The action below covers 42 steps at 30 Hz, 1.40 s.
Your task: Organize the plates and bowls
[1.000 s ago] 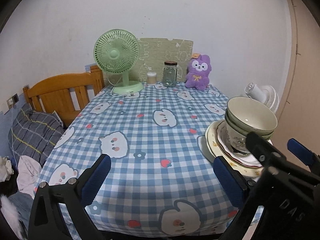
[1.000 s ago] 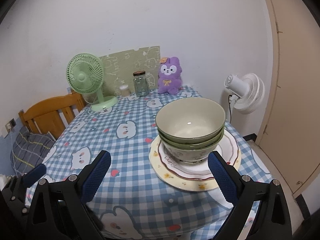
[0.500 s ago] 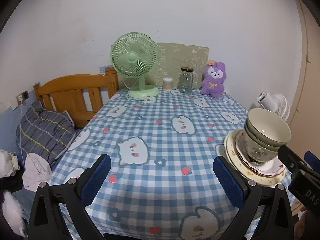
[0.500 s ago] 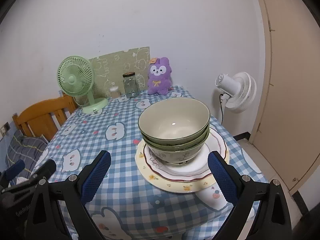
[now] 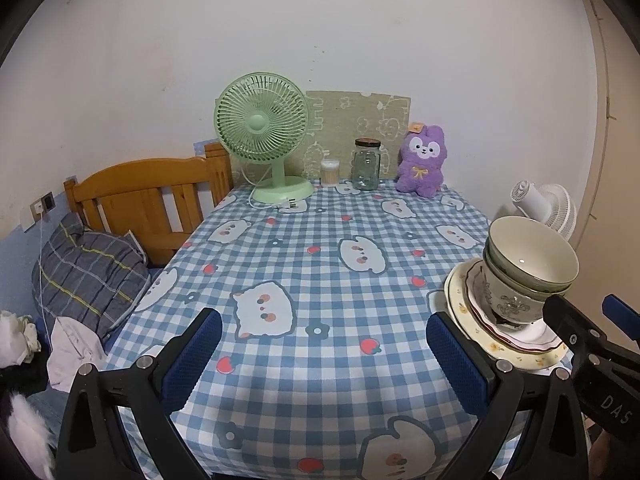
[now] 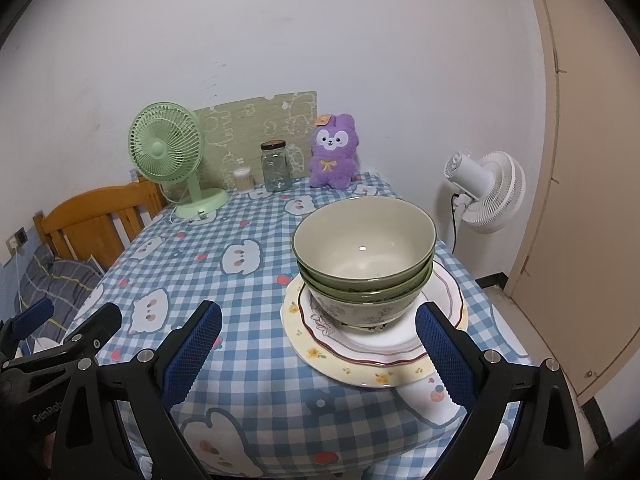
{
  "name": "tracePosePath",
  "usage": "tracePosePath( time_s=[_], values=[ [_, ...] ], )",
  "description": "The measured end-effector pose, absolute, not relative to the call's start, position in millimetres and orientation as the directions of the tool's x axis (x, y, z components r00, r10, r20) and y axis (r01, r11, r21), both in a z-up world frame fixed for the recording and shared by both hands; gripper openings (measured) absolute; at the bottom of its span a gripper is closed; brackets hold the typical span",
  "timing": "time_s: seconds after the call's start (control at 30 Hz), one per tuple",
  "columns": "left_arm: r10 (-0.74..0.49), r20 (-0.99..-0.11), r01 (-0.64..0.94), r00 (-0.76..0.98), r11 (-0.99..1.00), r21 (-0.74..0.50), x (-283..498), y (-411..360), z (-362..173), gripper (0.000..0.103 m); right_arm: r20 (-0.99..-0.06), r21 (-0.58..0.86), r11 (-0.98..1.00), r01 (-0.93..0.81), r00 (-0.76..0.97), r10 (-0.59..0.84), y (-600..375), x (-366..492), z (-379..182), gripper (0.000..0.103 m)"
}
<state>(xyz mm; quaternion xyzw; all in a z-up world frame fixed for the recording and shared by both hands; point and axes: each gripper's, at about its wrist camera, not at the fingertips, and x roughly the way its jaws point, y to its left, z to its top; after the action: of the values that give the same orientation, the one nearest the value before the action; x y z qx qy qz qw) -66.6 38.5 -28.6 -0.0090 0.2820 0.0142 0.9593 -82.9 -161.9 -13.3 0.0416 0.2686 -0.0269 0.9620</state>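
Observation:
A stack of green-rimmed bowls (image 6: 364, 256) (image 5: 528, 260) sits nested on stacked floral plates (image 6: 448, 300) (image 5: 460, 300) near the right edge of the checked tablecloth (image 6: 248, 280) (image 5: 328, 280). My right gripper (image 6: 318, 348) is open, held above the table's near edge with the stack ahead and slightly right of centre. My left gripper (image 5: 320, 354) is open over the near middle of the cloth, nothing between its fingers; the stack lies to its right, partly behind the right gripper's black body (image 5: 580, 344).
At the table's far end stand a green desk fan (image 5: 264, 140) (image 6: 168, 152), a glass jar (image 5: 366, 164) (image 6: 275, 166), a small cotton-swab tub (image 5: 330, 172) and a purple plush (image 5: 422, 160) (image 6: 334, 152). A wooden headboard (image 5: 148, 196) and pillow (image 5: 88, 264) lie left; a white floor fan (image 6: 488, 188) stands right.
Both grippers have drawn back from the table, the views widening; the bowl stack has stayed in place. Both stay open throughout.

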Motion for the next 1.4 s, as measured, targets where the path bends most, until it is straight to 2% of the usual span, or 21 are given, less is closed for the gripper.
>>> tracePosePath(
  time_s=[1.4],
  values=[
    [0.03, -0.55, -0.057, 0.835, 0.998, -0.033, -62, 44, -31, 0.103, -0.536, 0.066, 0.997, 0.048, 0.844, -0.005, -153, -75, -17, 0.099]
  ],
)
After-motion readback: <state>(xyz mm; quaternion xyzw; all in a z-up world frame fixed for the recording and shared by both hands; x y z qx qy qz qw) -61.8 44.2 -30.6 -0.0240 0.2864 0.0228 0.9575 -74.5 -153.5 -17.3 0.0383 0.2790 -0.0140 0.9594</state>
